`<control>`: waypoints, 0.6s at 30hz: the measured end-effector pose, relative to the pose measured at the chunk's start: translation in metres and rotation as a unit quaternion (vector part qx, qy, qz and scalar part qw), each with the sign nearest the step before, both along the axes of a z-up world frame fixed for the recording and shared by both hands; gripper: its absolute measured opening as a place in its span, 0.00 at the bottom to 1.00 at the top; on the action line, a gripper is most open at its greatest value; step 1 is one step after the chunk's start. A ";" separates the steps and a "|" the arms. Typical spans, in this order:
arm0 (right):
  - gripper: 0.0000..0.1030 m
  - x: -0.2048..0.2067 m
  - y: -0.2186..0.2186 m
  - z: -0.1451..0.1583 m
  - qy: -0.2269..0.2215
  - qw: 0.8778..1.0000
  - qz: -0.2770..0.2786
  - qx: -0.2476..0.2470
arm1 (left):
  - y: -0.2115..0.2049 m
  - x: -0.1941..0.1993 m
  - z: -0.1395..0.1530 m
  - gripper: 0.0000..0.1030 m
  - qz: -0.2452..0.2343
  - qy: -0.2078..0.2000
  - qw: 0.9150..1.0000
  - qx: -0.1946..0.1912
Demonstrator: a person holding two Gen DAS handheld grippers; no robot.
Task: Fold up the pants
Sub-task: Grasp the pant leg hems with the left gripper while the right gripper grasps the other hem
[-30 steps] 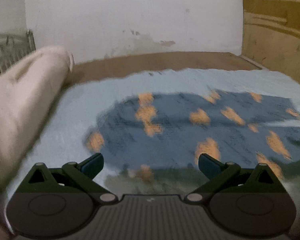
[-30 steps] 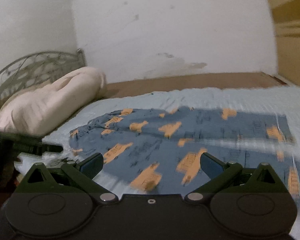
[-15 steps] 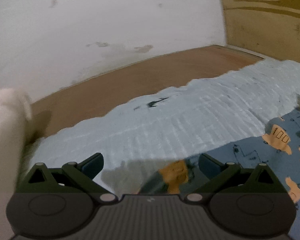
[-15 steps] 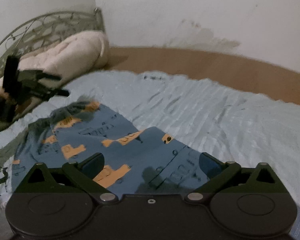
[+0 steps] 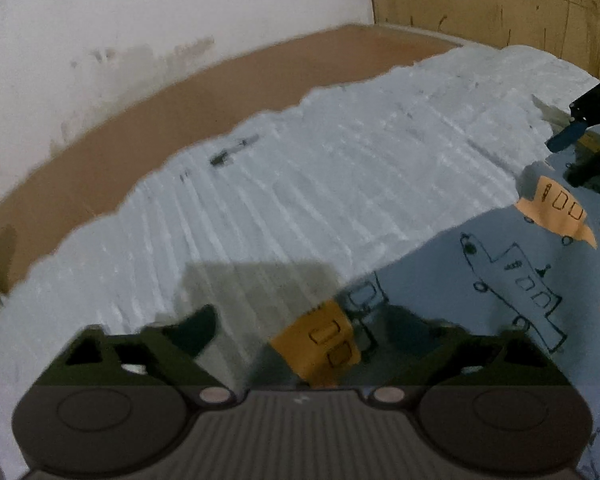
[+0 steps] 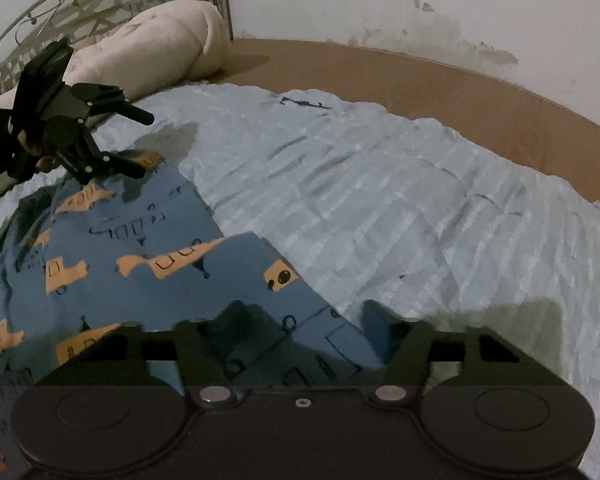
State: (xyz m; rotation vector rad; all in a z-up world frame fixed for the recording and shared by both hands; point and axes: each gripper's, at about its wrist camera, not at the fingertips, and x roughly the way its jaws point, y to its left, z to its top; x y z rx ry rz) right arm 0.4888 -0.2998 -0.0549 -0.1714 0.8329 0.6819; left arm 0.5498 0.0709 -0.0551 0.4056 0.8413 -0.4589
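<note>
Both my tongs have swung from above the middle of the pants (image 6: 140, 280) to their far edge on the pale blue bedspread (image 5: 300, 200). My left gripper (image 5: 300, 320) has its jaws closing, still wide, with an orange-printed corner of cloth between them, not pinched. My right gripper (image 6: 300, 316) has been closing too, about half open, cloth between its jaws; whether the pads press I cannot tell. No writing shows, only drawn planes and trucks.

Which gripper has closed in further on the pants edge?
The right gripper: its jaws stand narrower around the pants corner. The left gripper gapes wider.
</note>
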 end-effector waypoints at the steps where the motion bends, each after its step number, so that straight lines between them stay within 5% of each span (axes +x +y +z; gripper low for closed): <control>1: 0.50 0.000 0.000 -0.001 -0.001 1.000 -0.001 -0.002 | 0.002 0.000 -0.002 0.69 -0.001 0.016 1.000 -0.007; 6: 0.35 -0.008 0.005 0.000 -0.003 1.000 0.017 -0.018 | -0.002 -0.007 -0.005 0.11 -0.001 0.033 0.999 -0.008; 8: 0.24 -0.010 0.007 0.001 -0.001 1.000 0.015 -0.023 | -0.008 -0.014 -0.003 0.03 0.011 0.015 1.000 0.005; 10: 0.03 -0.013 0.010 0.002 -0.009 0.999 0.014 -0.031 | -0.017 -0.028 0.004 0.02 0.010 -0.026 0.999 0.026; 18: 0.01 -0.026 0.016 0.033 -0.076 0.996 -0.007 -0.044 | -0.009 -0.044 0.046 0.02 0.080 -0.141 0.987 0.016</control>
